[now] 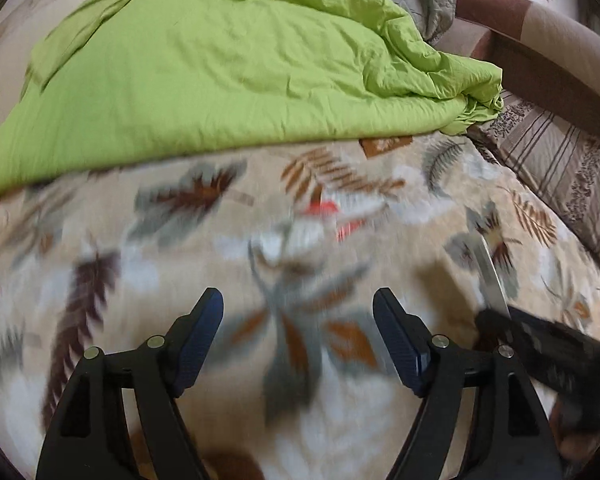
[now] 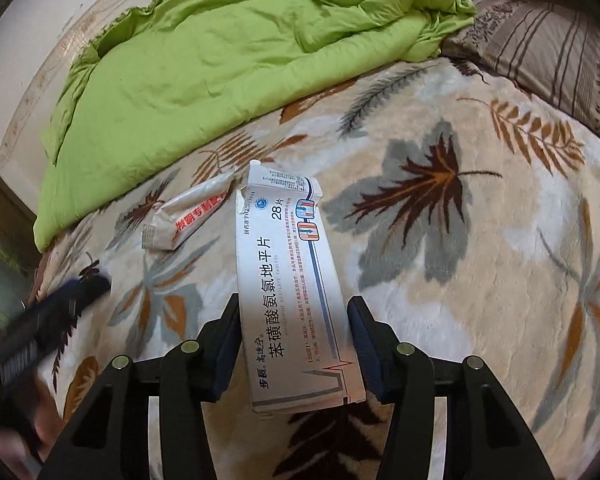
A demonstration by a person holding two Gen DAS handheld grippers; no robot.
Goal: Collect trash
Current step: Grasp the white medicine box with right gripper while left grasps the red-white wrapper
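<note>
My right gripper point(image 2: 294, 312) is shut on a white medicine box point(image 2: 288, 280) with Chinese print, one finger on each long side. The box points away from me over the leaf-patterned blanket point(image 2: 480, 240). A crumpled white tube with red lettering point(image 2: 188, 216) lies on the blanket just left of the box's far end. In the left wrist view the tube point(image 1: 328, 216) is a blurred red-and-white shape ahead of my open, empty left gripper point(image 1: 298, 308). At the right of that view the box point(image 1: 494, 276) shows edge-on, sticking out of the right gripper point(image 1: 540, 336). The left gripper point(image 2: 80, 288) appears blurred at the lower left.
A rumpled green duvet point(image 2: 220, 60) covers the far half of the bed. A striped pillow point(image 2: 548, 48) lies at the far right, with a brown headboard point(image 1: 500, 12) behind it. A wall point(image 2: 28, 60) runs along the bed's left side.
</note>
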